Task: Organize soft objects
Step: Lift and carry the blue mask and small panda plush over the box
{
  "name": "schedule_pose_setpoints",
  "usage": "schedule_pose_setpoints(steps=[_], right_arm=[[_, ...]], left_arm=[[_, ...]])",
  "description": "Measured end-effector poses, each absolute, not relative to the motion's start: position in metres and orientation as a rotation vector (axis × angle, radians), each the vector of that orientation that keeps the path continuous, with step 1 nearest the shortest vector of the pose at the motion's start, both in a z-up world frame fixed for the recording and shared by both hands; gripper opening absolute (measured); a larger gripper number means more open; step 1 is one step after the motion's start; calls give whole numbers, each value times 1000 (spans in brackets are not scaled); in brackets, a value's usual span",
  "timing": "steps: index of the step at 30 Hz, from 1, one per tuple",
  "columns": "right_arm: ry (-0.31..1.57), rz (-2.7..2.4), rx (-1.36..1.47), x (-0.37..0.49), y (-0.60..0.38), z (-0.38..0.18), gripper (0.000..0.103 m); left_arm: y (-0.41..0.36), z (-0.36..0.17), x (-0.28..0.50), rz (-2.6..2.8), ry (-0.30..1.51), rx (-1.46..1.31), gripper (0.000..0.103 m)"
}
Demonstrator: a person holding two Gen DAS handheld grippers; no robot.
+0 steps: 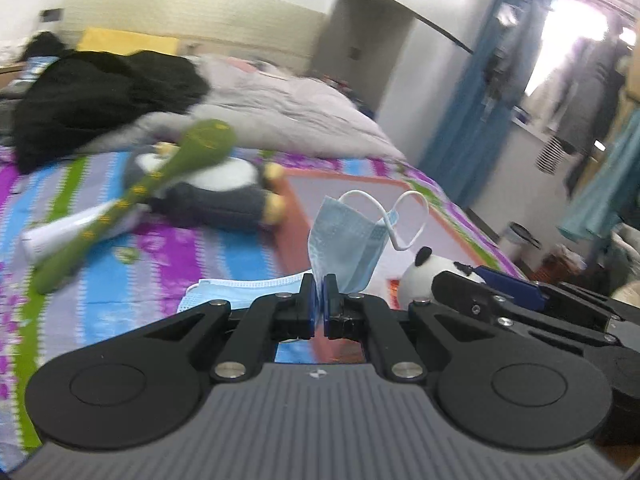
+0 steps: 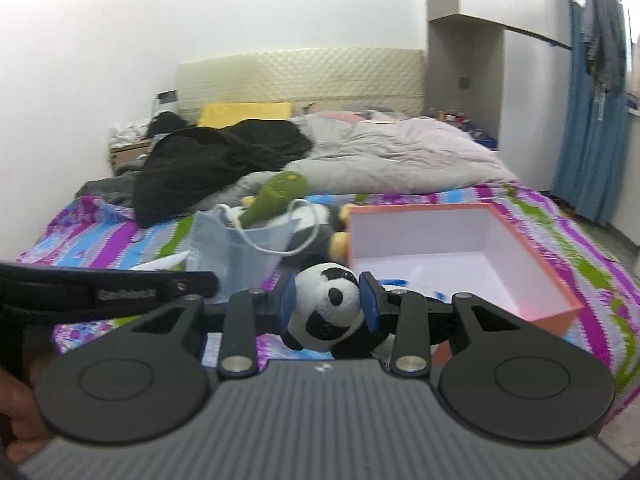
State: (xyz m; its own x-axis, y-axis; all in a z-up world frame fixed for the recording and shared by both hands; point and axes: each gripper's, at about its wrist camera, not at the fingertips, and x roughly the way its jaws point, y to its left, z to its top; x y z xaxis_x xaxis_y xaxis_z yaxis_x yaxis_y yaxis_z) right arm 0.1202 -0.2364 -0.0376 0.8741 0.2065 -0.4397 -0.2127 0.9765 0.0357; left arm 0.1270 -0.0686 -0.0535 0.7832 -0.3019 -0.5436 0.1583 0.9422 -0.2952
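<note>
My left gripper is shut on the lower edge of a light blue face mask, which hangs up in front of it with its white ear loops free. A second mask lies flat on the striped bedsheet just beneath. My right gripper is shut on a small panda plush, held above the sheet at the near left corner of an open orange box with a white inside. A green club-shaped plush rests across a penguin plush further back. The left gripper with its mask shows left of the panda.
A black garment and a grey duvet cover the far half of the bed, with a yellow pillow at the headboard. A white tube lies under the green plush. A blue curtain hangs right. A hand shows lower left.
</note>
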Motion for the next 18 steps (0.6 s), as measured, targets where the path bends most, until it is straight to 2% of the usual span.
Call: schedule_pose_setpoints(steps=[9,18], right_arm=[[449,101,46,133,-287,-39,38],[499,67,77,209,-325,-43,38]], left_arm=[[-124,-52,167,-376,657,-190,5],[-166,-34,257,-430,681,-145,5]])
